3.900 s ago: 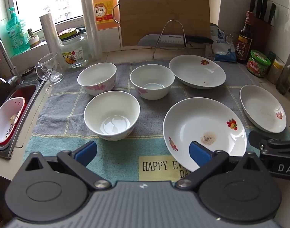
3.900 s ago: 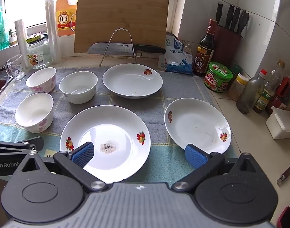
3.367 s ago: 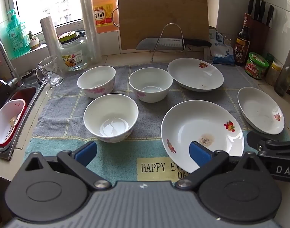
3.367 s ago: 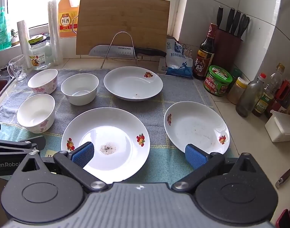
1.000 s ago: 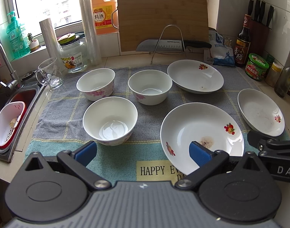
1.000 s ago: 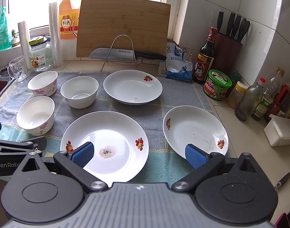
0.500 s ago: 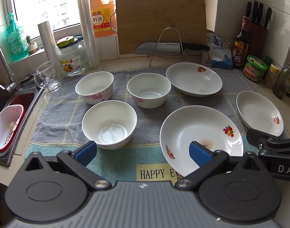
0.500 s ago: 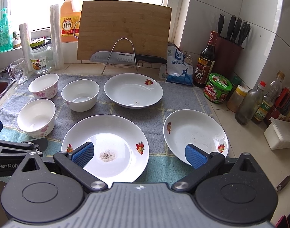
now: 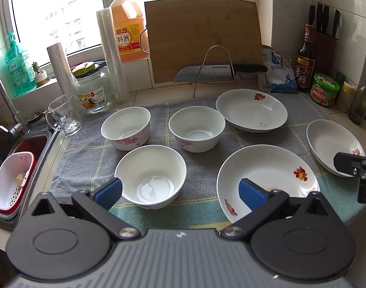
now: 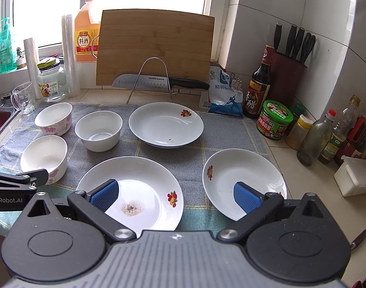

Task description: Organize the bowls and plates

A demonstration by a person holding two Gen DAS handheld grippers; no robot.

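Observation:
Three white bowls and three white plates sit on a grey-green towel (image 9: 202, 160). The near bowl (image 9: 150, 176) lies just ahead of my left gripper (image 9: 180, 192), which is open and empty above the towel's front edge. Two more bowls (image 9: 125, 127) (image 9: 197, 128) stand behind it. The big near plate (image 10: 132, 189) holds dark crumbs and lies under my right gripper (image 10: 175, 195), which is open and empty. The right plate (image 10: 243, 180) and the far plate (image 10: 166, 124) lie apart.
A cutting board (image 9: 204, 38), a knife on a wire stand (image 9: 216, 72), a glass mug (image 9: 63, 117), a jar (image 9: 91, 91) and an oil jug (image 9: 126, 28) stand behind. The sink (image 9: 12, 168) is on the left. Bottles and jars (image 10: 312, 134) line the right wall.
Both grippers have risen and drawn back a little, so the dishes sit lower in view. Both stay open and no dish has moved.

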